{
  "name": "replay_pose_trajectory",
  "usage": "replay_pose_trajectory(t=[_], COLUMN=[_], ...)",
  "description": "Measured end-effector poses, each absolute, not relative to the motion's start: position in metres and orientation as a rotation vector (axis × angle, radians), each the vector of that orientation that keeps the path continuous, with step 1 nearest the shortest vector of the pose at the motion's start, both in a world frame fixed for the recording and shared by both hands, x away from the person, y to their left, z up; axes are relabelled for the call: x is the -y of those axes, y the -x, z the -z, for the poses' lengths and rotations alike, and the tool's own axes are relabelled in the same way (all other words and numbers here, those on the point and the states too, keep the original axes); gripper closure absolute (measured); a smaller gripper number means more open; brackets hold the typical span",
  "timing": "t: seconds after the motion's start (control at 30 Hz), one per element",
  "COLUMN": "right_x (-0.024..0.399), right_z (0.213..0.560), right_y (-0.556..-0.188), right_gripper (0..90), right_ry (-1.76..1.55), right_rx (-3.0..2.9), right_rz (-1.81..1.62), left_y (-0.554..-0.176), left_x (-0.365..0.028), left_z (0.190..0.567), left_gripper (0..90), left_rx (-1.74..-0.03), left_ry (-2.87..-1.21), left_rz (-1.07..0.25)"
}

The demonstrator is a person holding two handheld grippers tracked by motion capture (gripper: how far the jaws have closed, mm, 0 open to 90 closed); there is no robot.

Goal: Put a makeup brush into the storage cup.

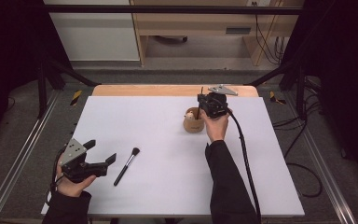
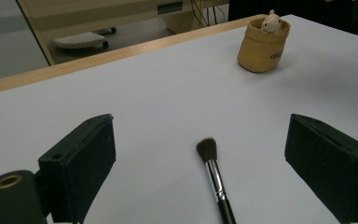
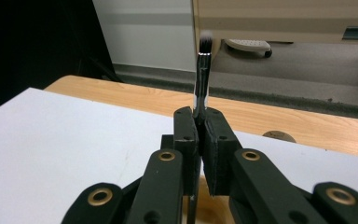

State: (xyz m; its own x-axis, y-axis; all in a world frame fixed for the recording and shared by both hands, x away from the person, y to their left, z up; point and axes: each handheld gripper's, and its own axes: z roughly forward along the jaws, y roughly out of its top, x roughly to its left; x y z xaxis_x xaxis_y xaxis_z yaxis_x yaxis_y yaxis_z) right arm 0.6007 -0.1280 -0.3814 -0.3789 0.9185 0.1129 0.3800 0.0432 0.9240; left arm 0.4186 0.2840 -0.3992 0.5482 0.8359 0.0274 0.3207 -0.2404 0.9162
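White sheet over a wooden worktop (image 1: pixel 168 89), 2 brushes in play. My right gripper (image 3: pixel 199 122) has its jaws clamped on a slim brush (image 3: pixel 202 70): handle pinched between the pads, ferrule and dark bristle tip sticking straight up past the jaw ends, roughly upright. In the high view the right gripper (image 1: pixel 204 103) sits over the tan pot (image 1: pixel 193 122) toward the far side of the sheet, right of centre, and the brush (image 1: pixel 201 91) pokes up above it. Through the gap under the jaws in the right gripper view I can see a tan surface directly below; whether the brush handle touches the pot, cannot tell. Left gripper view shows the pot (image 2: pixel 262 46) as a soft beige pouch-like holder with dark lettering and a small pale animal figure (image 2: pixel 271 22) at its rim. My left gripper (image 1: pixel 106 161) is parked near the left front corner of the sheet, jaws spread wide, nothing between the pads. 2nd brush (image 1: pixel 126 166), black handle with a dark fluffy head, lies flat on the sheet just beside the left gripper's jaw tips, head pointing away from me. In the left gripper view that brush (image 2: pixel 216 182) lies between the 2 open jaws, touching neither.
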Motion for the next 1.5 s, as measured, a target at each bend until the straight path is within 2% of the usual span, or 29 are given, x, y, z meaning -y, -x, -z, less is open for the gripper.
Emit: replay_pose_trajectory(t=[0.57, 0.93, 1.07, 1.5], right_x=[0.122, 0.132, 0.135, 0.138], right_z=[0.392, 0.393, 0.386, 0.365], right_y=[-0.601, -0.593, -0.583, -0.543], right_gripper=[84.9, 79.4, 76.4, 54.0], right_ry=[-1.338, -1.345, -1.301, -1.165], right_rx=[-1.865, -1.896, -1.904, -1.972], right_rz=[-1.237, -1.244, -1.291, -1.402], left_y=[-0.418, -0.418, -0.418, -0.418], left_x=[-0.284, -0.282, -0.281, -0.28], left_z=[0.399, 0.399, 0.399, 0.4], left_gripper=[8.0, 8.0, 8.0, 7.9], left_rx=[-0.952, -0.953, -0.953, -0.948], left_ry=[-1.808, -1.808, -1.808, -1.817], left_rz=[-0.662, -0.661, -0.664, -0.663])
